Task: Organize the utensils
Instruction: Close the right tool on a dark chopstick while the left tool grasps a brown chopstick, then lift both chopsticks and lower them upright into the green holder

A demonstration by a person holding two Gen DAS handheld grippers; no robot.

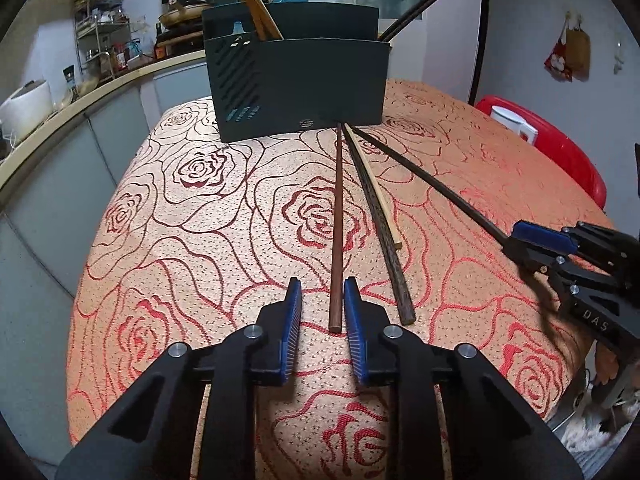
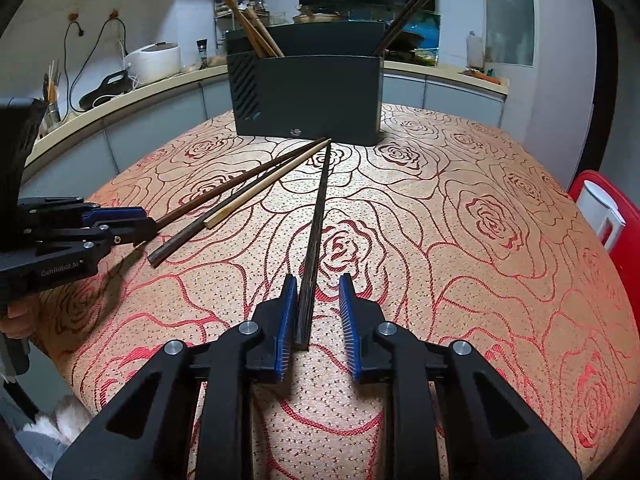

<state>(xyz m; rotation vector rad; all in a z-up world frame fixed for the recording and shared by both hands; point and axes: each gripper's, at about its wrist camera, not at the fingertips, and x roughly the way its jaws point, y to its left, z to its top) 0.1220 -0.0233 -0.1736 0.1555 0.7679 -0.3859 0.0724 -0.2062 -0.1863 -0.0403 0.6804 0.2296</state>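
A dark utensil holder point(image 1: 298, 88) point(image 2: 306, 98) stands at the table's far side with chopsticks in both ends. Several chopsticks lie fanned out in front of it. My left gripper point(image 1: 322, 286) is open around the near end of a reddish-brown chopstick point(image 1: 337, 224), also seen in the right wrist view point(image 2: 224, 190). My right gripper point(image 2: 318, 282) is open around the near end of a black chopstick point(image 2: 316, 224) point(image 1: 424, 174), which lies against the left pad. A dark patterned chopstick point(image 1: 380, 224) point(image 2: 208, 222) and a pale one point(image 1: 378, 192) point(image 2: 264, 184) lie between.
The table wears an orange rose-patterned cloth point(image 1: 224, 220) point(image 2: 460, 240). A red chair with a white jug point(image 1: 516, 122) point(image 2: 600, 208) stands to the right. A kitchen counter point(image 1: 60, 120) point(image 2: 120, 100) with a rice cooker point(image 2: 154, 62) runs behind.
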